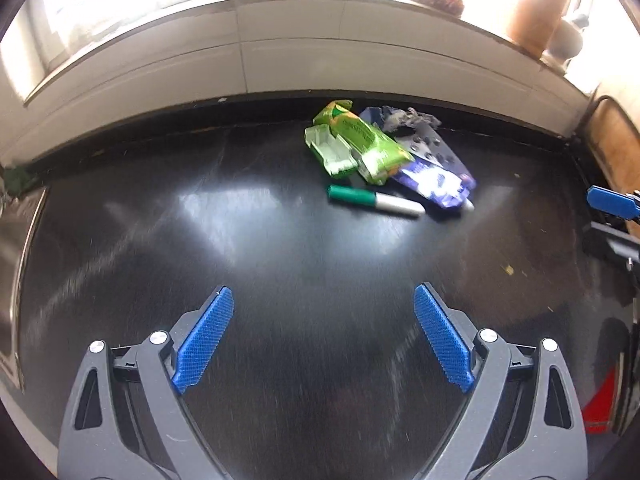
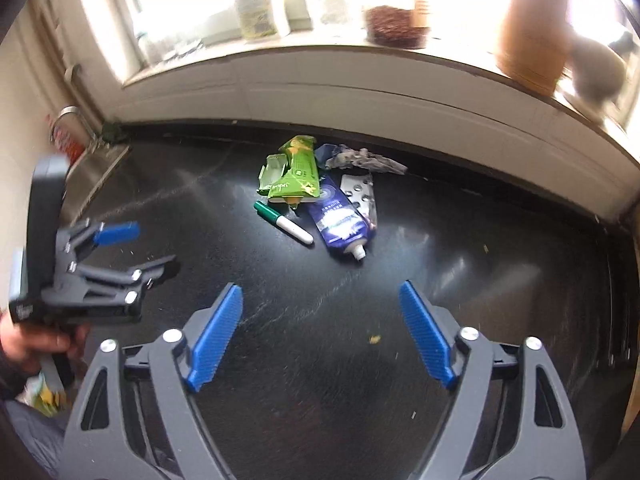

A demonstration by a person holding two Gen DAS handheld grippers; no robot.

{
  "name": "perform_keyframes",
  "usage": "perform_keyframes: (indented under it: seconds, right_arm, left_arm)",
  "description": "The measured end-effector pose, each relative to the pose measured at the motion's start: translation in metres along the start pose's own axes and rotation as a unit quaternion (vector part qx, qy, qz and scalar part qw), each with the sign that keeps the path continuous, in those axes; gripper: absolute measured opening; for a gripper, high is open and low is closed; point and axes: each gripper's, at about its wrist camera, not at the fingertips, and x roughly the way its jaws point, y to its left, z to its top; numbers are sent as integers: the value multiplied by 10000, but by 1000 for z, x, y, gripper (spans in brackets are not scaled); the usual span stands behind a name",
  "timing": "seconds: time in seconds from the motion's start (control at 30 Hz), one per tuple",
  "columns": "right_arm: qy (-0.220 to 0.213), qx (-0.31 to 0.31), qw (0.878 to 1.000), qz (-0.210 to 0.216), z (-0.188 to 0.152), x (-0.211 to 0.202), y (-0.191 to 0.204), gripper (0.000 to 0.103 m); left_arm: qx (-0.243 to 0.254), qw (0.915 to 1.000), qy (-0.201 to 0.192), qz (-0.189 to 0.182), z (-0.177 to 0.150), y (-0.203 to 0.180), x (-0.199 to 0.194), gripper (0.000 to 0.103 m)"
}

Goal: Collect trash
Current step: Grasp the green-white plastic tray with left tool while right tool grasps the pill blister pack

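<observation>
A small heap of trash lies on the black countertop (image 1: 280,280) near the back wall: a crushed green carton (image 1: 360,142) (image 2: 296,174), a squeezed blue tube (image 1: 436,182) (image 2: 340,220), a blister pack (image 2: 360,194), a crumpled grey wrapper (image 1: 408,118) (image 2: 368,160), and a green-capped white marker (image 1: 374,200) (image 2: 284,222) in front. My left gripper (image 1: 324,304) is open and empty, well short of the heap. My right gripper (image 2: 322,300) is open and empty, also short of it. The left gripper also shows in the right wrist view (image 2: 120,240).
A white window sill (image 2: 360,64) runs behind the counter with a bottle (image 2: 256,12), a brown basket (image 2: 396,26) and a terracotta pot (image 2: 532,36). A steel sink (image 2: 92,164) lies at the left. A wooden board (image 1: 612,132) stands at the right. Crumbs (image 2: 374,339) dot the counter.
</observation>
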Motion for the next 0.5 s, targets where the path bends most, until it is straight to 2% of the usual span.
perform_keyframes:
  seconds: [0.07, 0.2, 0.4, 0.5]
  right_arm:
    - [95, -93, 9999, -19, 10, 17, -6, 73]
    - [277, 146, 9995, 103, 33, 52, -28, 68]
    - [539, 494, 9972, 143, 65, 105, -60, 58]
    - [689, 618, 9955, 181, 75, 130, -71, 49]
  left_arm:
    - [56, 9999, 52, 141, 15, 0, 16, 89]
    - [45, 9995, 153, 280, 50, 4, 56, 89]
    - [-199, 9990, 353, 200, 97, 11, 103, 89]
    - [-376, 9981, 484, 54, 113, 15, 122, 89]
